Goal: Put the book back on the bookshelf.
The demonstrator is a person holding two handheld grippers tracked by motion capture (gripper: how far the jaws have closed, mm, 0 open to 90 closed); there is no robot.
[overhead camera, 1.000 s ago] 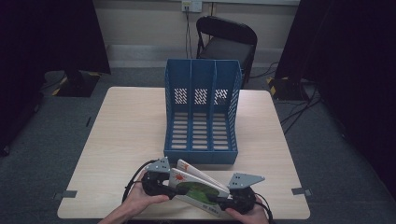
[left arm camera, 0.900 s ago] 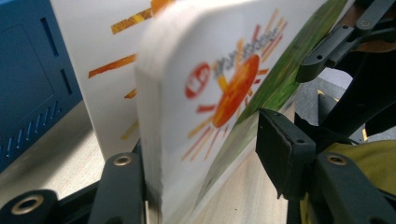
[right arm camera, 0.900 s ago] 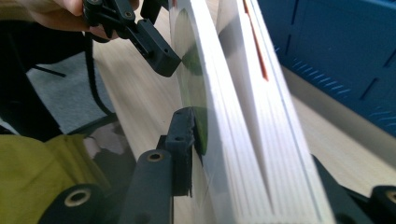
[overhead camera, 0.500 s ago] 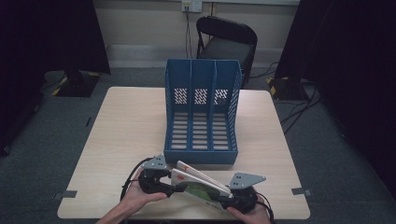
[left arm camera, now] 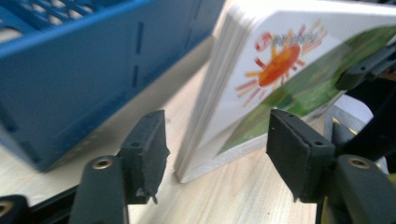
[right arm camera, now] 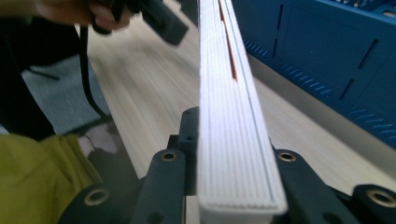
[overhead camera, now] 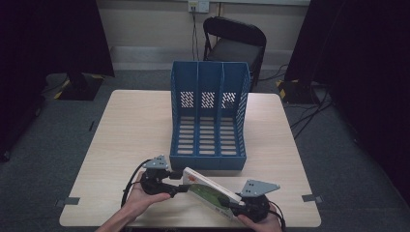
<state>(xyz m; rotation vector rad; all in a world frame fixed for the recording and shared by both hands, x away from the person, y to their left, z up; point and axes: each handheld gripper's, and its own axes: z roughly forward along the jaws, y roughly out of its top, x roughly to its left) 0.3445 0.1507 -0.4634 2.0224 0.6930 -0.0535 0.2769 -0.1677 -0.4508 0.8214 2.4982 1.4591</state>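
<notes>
Low in the high view, the right gripper (overhead camera: 231,205) clamps one end of a thick board book (overhead camera: 211,192) tight. The book stands tilted on its edge on the table (overhead camera: 130,130), just below the blue file rack (overhead camera: 208,116). The left gripper (overhead camera: 180,182), at the book's other end, has its jaws part open on either side of the corner, neither pad pressing it.

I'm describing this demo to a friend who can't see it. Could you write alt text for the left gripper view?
A thick board book with an orange sun and green on its cover stands tilted on one corner on the pale wooden table, between the open black jaws of the left gripper, which do not touch it. A blue file rack sits behind at left.
</notes>
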